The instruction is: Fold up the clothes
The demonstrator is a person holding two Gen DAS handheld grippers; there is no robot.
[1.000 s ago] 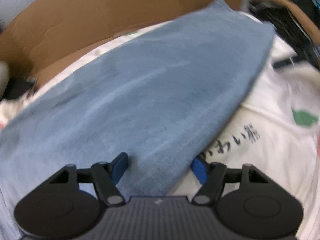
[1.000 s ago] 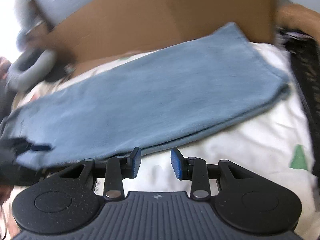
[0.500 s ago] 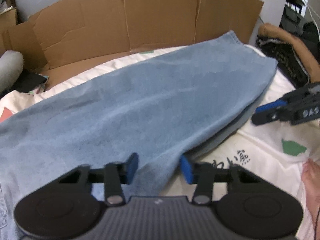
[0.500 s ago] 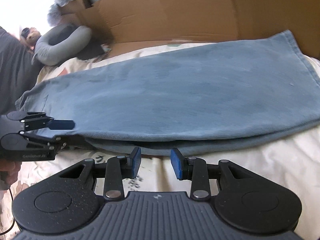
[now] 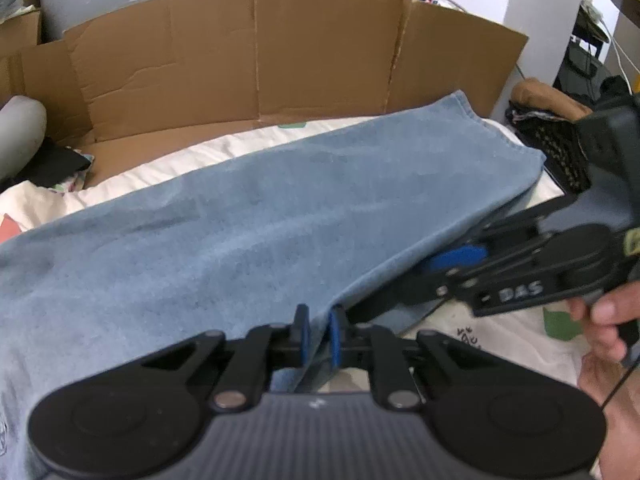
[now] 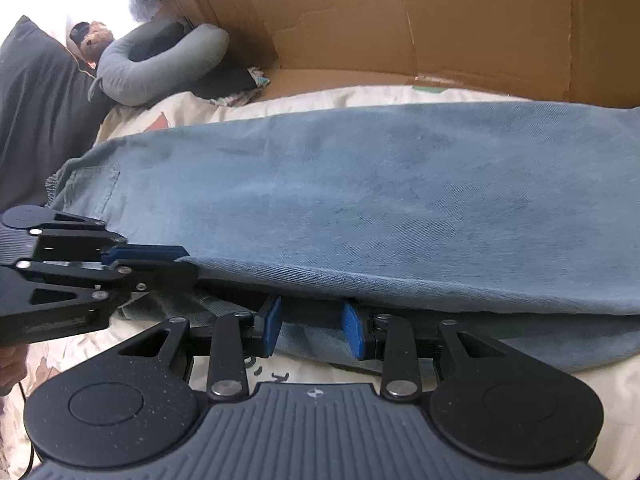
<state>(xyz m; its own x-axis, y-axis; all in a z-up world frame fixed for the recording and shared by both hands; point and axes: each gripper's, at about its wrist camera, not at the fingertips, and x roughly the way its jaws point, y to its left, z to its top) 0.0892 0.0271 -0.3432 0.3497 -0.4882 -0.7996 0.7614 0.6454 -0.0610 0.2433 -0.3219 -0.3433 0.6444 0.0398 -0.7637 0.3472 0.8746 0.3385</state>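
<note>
Blue jeans (image 5: 248, 216), folded lengthwise, flat on white bedsheet (image 6: 600, 384). Left gripper (image 5: 318, 336): pads pinched on the jeans' near top-layer edge. Right gripper (image 6: 312, 330): jaws apart, apparently straddling the lower layer's edge.

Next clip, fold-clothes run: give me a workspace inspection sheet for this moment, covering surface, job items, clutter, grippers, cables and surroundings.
Surface: cream printed bedsheet.
Job's things: blue jeans lying flat, legs stacked.
Clutter: grey neck pillow and dark clothes pile at the bed's edges.
Grippers: left gripper shut on the jeans' near edge; right gripper open at the same edge.
Cables: thin black lead by the hand.
Surroundings: cardboard sheet standing behind the bed.
</note>
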